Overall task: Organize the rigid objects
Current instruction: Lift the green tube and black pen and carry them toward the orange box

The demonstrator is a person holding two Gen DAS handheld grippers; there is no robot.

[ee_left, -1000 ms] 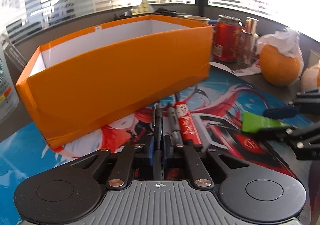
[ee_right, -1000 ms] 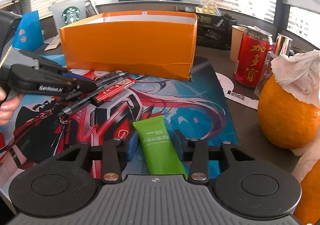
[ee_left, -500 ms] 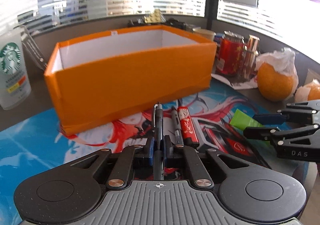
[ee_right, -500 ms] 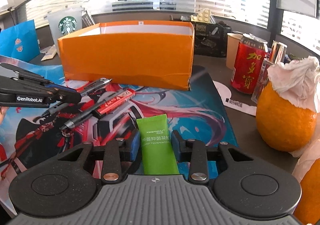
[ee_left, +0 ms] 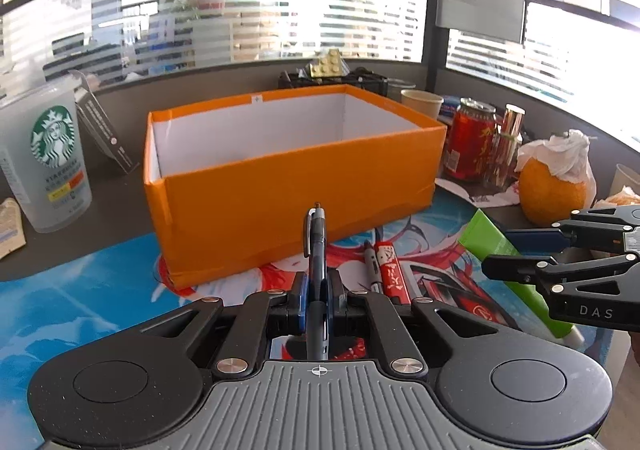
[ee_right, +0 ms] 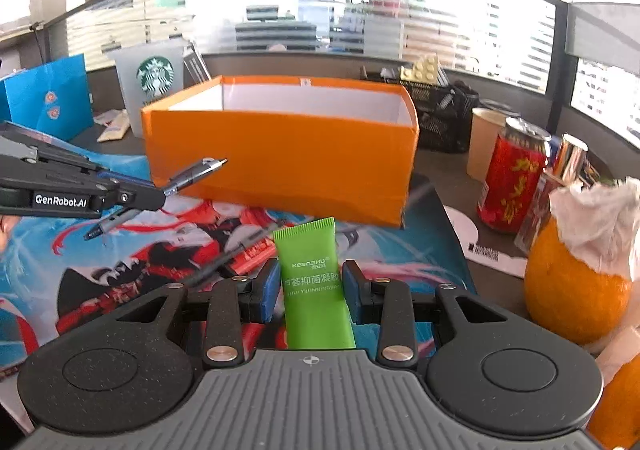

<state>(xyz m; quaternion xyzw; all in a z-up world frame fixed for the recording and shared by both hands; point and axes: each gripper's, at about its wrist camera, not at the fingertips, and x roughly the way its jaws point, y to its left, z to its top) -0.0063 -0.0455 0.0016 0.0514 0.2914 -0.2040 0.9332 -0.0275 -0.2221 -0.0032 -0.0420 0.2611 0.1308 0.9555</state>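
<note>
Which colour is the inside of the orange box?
White. The inner walls of the orange box show best in the left wrist view.

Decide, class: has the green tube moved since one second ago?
Yes. In the right wrist view the green tube has risen off the mat; its crimped end now nearly reaches the orange box, clamped in the right claw.

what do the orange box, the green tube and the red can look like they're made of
Orange box: seemingly cardboard, matte orange outside, white inside, with creased folded corners. Green tube: probably soft plastic, smooth satin skin, flat crimped end, printed lettering. Red can: likely metal, glossy printed wall with a silvery rim.
</note>
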